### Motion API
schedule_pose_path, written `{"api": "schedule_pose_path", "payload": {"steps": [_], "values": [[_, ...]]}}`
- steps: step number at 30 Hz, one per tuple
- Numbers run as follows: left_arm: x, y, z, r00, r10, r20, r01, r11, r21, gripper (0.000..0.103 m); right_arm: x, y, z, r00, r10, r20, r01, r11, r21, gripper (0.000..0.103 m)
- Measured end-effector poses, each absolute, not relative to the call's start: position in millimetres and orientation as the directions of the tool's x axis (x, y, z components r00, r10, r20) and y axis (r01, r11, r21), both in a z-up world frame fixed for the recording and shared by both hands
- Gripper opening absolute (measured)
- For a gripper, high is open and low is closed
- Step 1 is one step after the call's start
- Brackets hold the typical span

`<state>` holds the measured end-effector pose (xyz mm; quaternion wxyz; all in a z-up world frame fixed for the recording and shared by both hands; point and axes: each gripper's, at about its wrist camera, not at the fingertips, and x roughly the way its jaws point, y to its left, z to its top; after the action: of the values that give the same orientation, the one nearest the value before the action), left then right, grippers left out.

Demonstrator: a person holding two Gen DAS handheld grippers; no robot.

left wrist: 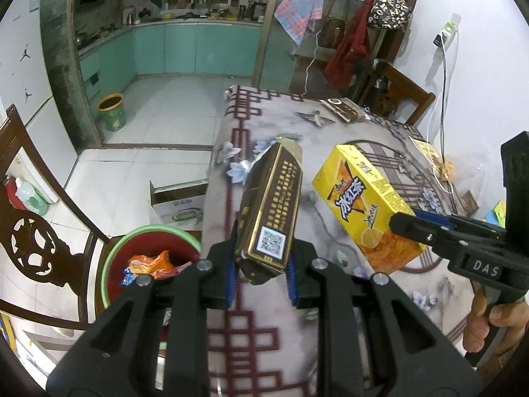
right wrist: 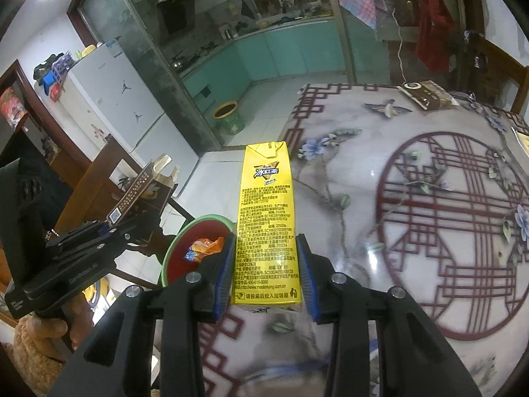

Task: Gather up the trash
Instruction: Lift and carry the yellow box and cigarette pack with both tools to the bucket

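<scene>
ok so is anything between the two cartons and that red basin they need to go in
Nothing visible. The brown carton in the left tongs and the yellow carton in the right tongs are held over the table edge. The red basin sits open beside it, with only wrappers inside.

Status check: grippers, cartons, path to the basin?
Left gripper shut on brown carton. Right gripper shut on yellow carton. Basin at table edge, wrappers inside; nothing blocking.
</scene>
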<state>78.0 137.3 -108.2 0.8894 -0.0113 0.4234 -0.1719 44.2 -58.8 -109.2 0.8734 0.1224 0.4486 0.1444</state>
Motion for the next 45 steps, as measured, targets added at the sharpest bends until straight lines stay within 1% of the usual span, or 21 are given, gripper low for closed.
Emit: {"api": "schedule_pose_path", "payload": {"steps": [6, 16, 22, 29, 45], "values": [[81.3, 163.9, -117.2, 0.573, -0.287, -0.768, 0.262, 0.952, -0.159, 0.022, 56.7, -31.0, -117.0, 0.528, 0.384, -0.757, -0.169, 0.922, 0.349, 0.035], [69.5, 231.7, -123.9, 0.589, -0.195, -0.784, 0.106, 0.981, -0.165, 0.022, 82.8, 30.8, -128.3, 0.443, 0.444, -0.778, -0.276, 0.894, 0.353, 0.035], [65.7, 259.2, -128.0, 0.587, -0.158, -0.794, 0.038, 0.985, -0.168, 0.023, 89.1, 65.5, -132.9, 0.396, 0.479, -0.783, -0.341, 0.869, 0.359, 0.035], [65.2, 267.6, -131.9, 0.581, -0.158, -0.798, 0.027, 0.984, -0.175, 0.023, 90.4, 79.4, -136.6, 0.374, 0.487, -0.789, -0.364, 0.86, 0.357, 0.035], [73.3, 264.1, -139.3, 0.569, -0.166, -0.806, 0.037, 0.984, -0.177, 0.023, 90.5, 73.7, -138.9, 0.385, 0.482, -0.787, -0.327, 0.869, 0.372, 0.035]]}}
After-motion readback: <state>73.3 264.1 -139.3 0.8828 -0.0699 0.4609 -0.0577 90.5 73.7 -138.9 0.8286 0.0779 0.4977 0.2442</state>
